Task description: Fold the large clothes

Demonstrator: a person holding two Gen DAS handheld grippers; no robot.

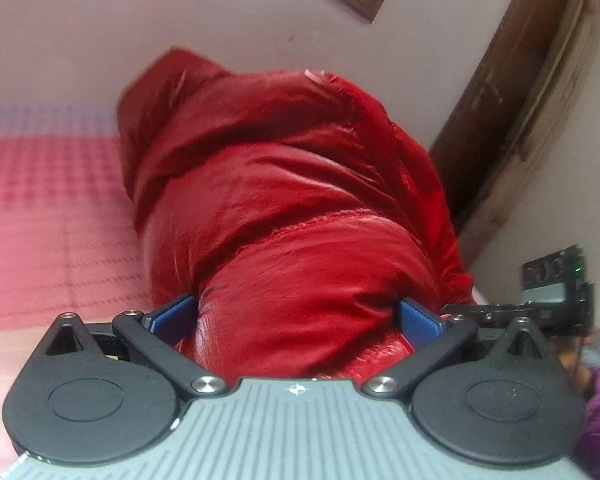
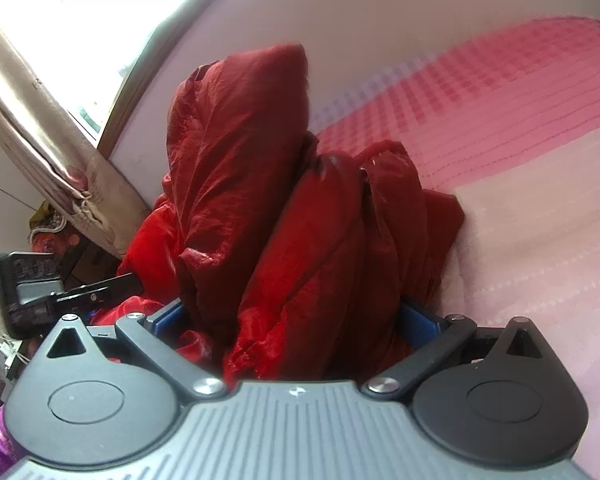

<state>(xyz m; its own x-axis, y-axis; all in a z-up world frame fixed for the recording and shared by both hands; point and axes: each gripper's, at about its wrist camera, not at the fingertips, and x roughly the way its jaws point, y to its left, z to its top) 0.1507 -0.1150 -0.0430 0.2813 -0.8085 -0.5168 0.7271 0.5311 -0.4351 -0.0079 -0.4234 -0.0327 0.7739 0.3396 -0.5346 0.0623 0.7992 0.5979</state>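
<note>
1. Looking along the left gripper [image 1: 298,316]: jaws spread wide, with the shiny red padded jacket [image 1: 284,208] bunched thick between the blue pads [image 1: 414,322], gripped. The jacket rises over the pink checked bedspread [image 1: 48,216], in front of a pale wall and a brown wooden door frame [image 1: 512,120].
2. Right wrist view: right gripper [image 2: 292,320] jaws likewise clamp jacket folds [image 2: 320,248]. The garment stands bunched at the bedspread's [image 2: 520,184] edge. A beige curtain [image 2: 48,168] hangs left.

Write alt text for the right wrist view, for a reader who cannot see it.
The right gripper clamps bunched folds of a shiny red jacket, which rises in a peak above a pink checked bedspread. The left gripper shows at the left edge, below a curtained window.
</note>
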